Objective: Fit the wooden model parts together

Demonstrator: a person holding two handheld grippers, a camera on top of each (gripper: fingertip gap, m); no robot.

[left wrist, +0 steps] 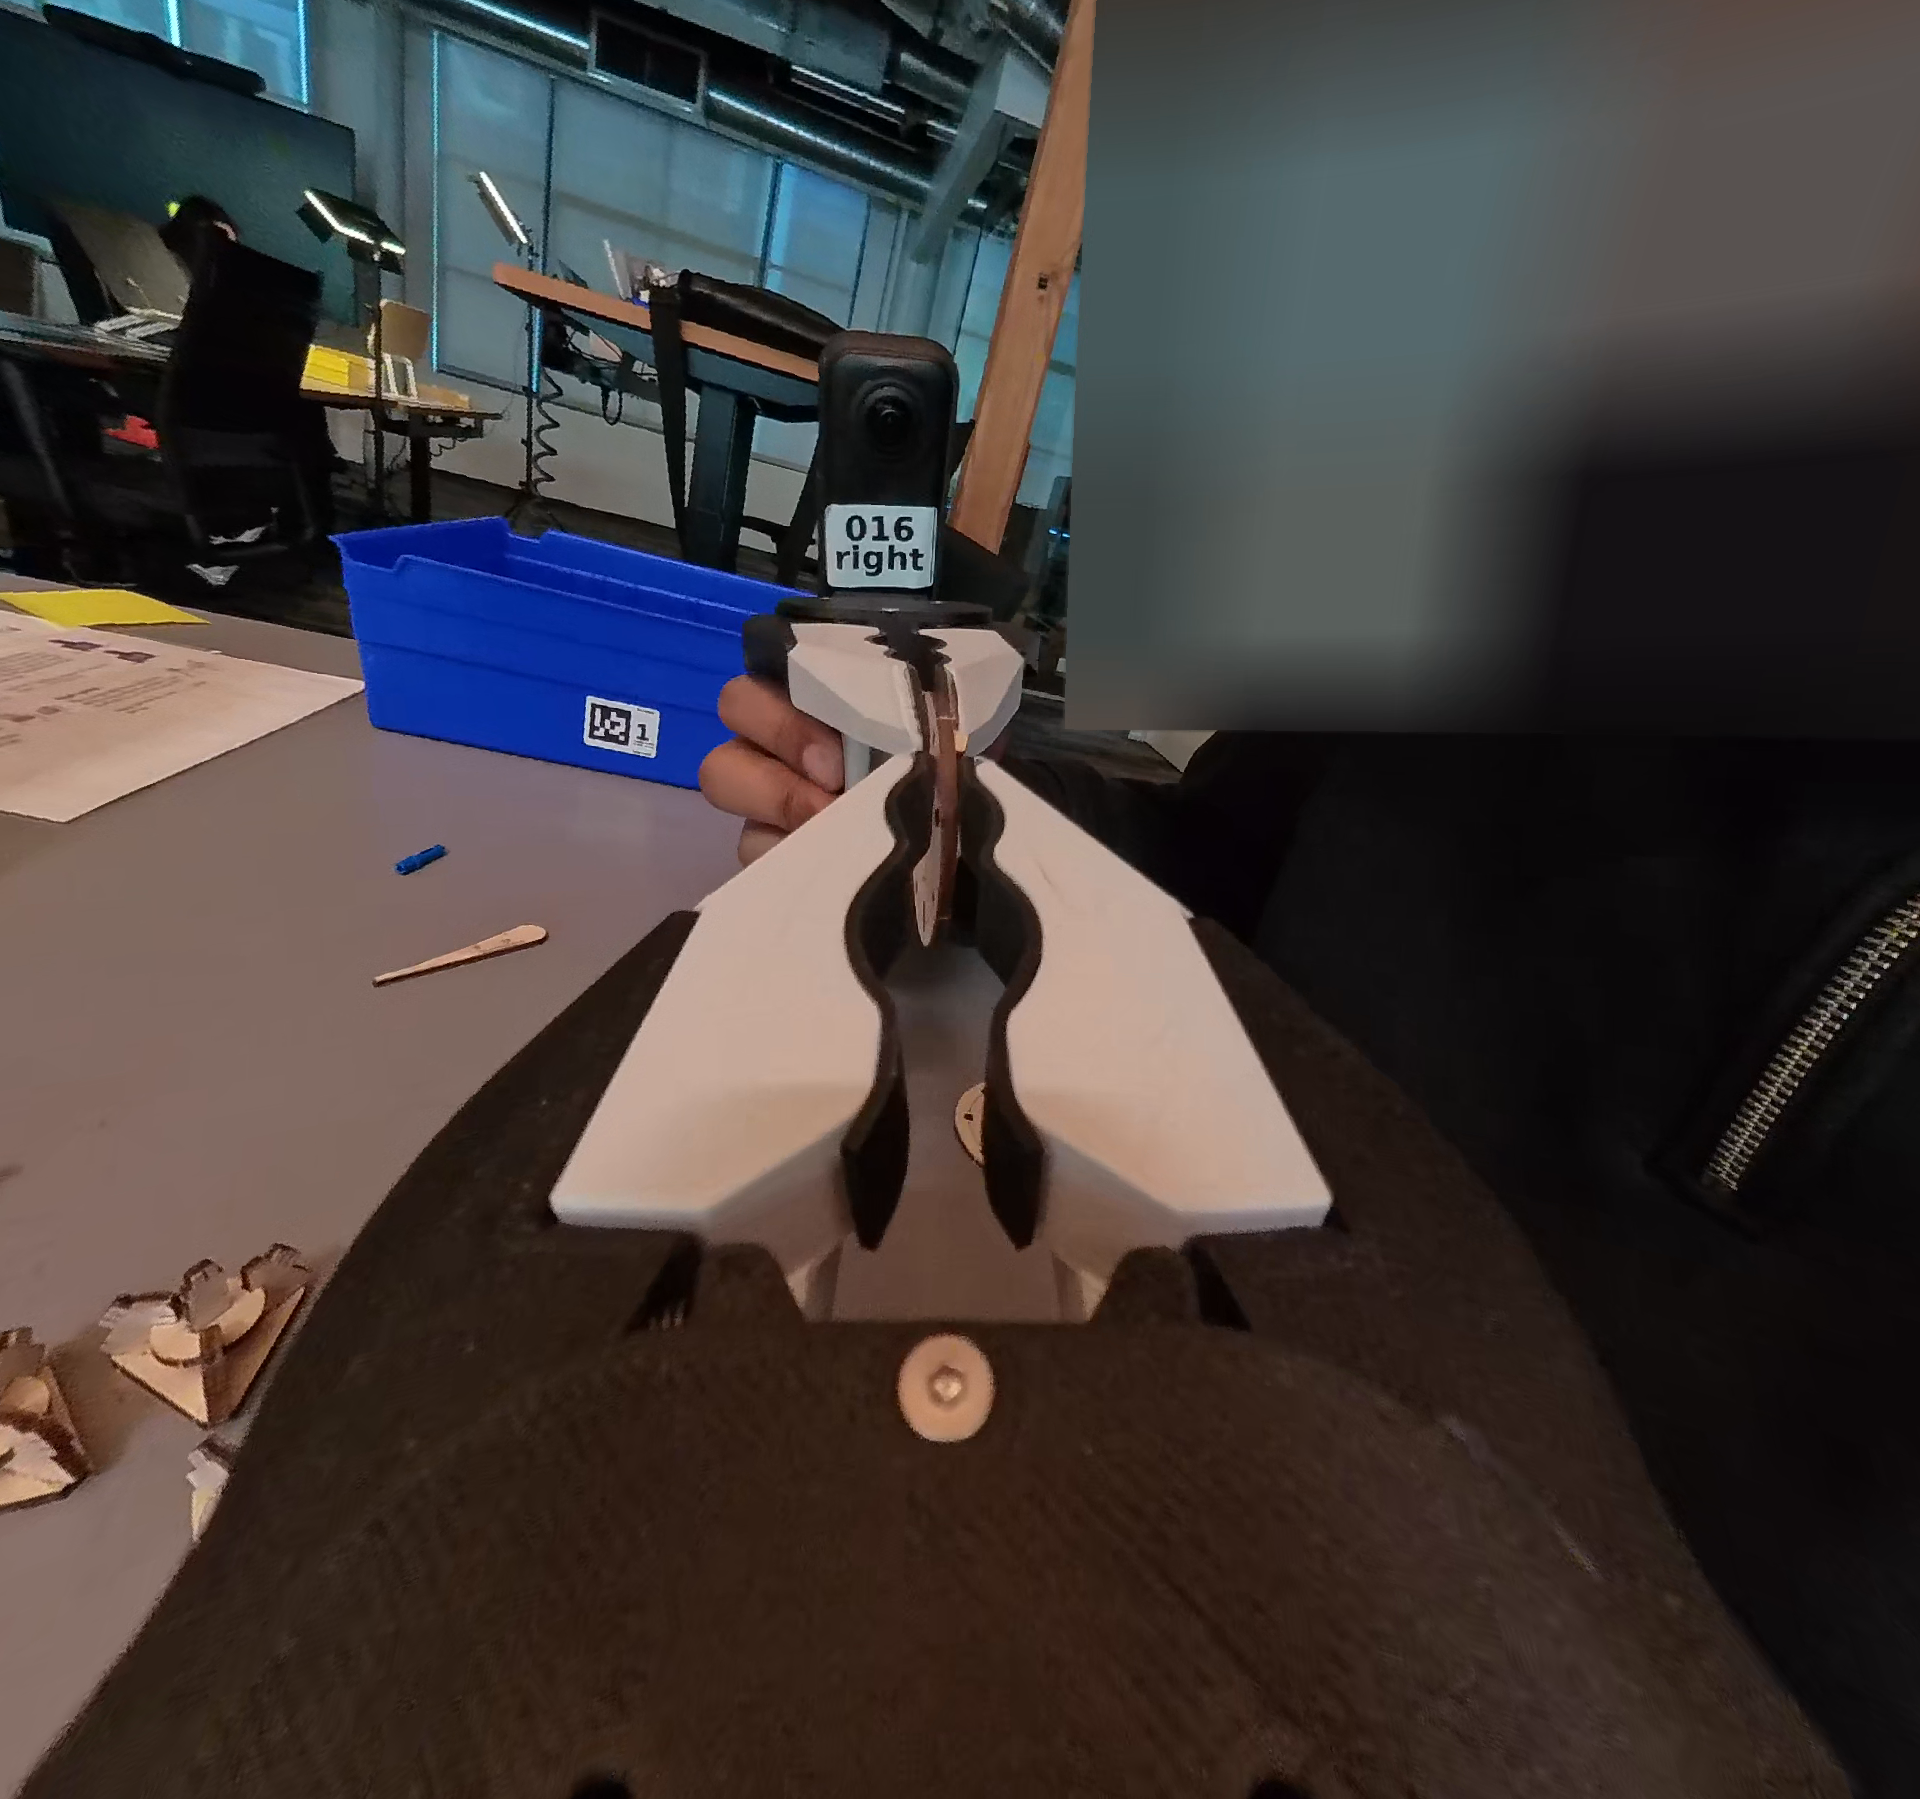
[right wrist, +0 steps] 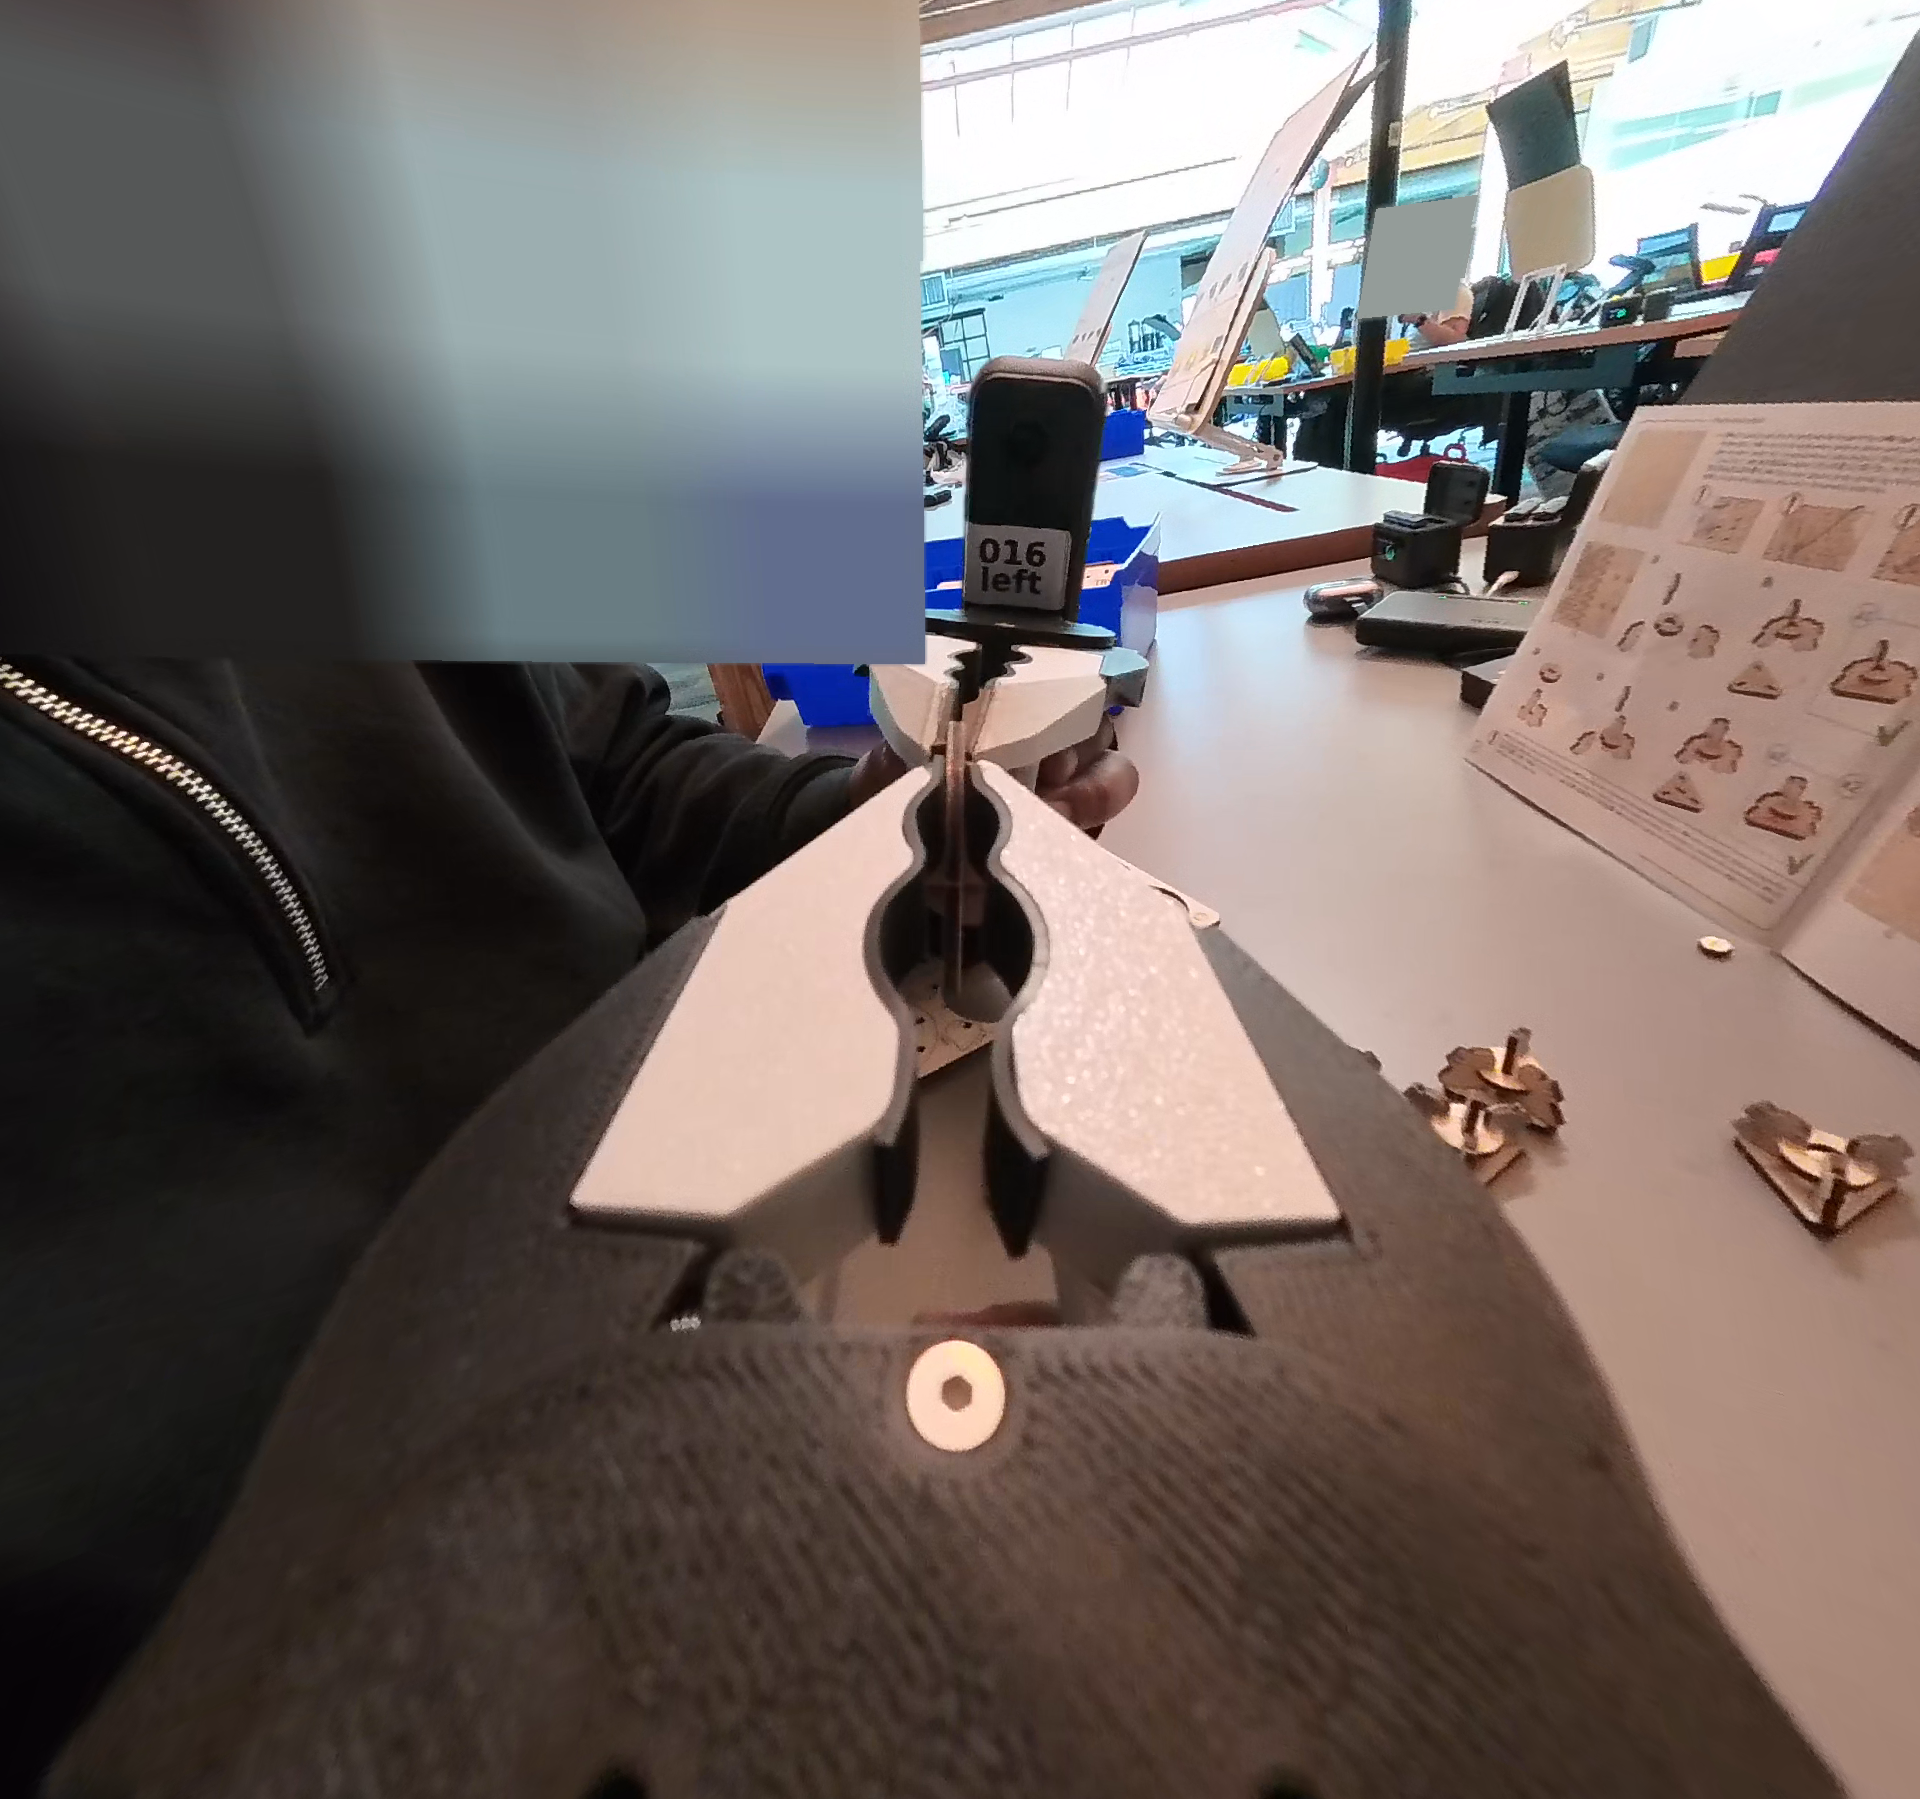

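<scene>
Thin wooden disc (left wrist: 938, 835) is held edge-on in the air between the two grippers, above the grey table (left wrist: 312, 918) near its front edge. Left gripper (left wrist: 940, 767) has its jaws closed on the near part of the disc, white fingers (left wrist: 790, 918) meeting at the tips. Right gripper (right wrist: 954, 767) faces it head-on, jaws likewise closed on the disc from the other side; the two sets of tips are nearly touching. Both grippers are held level, each in a hand (left wrist: 774, 773) wrapped round the grip from below. A person in a dark zip jacket (right wrist: 260, 918) is just behind them.

Blue bin (left wrist: 540, 637) stands near, at the table's far edge. Wooden stick (left wrist: 462, 956) and blue peg (left wrist: 421, 859) lie on open tabletop. Small wooden assemblies (right wrist: 1486, 1105) sit to one side, well apart, and an instruction sheet (right wrist: 1714, 658) lies beyond them.
</scene>
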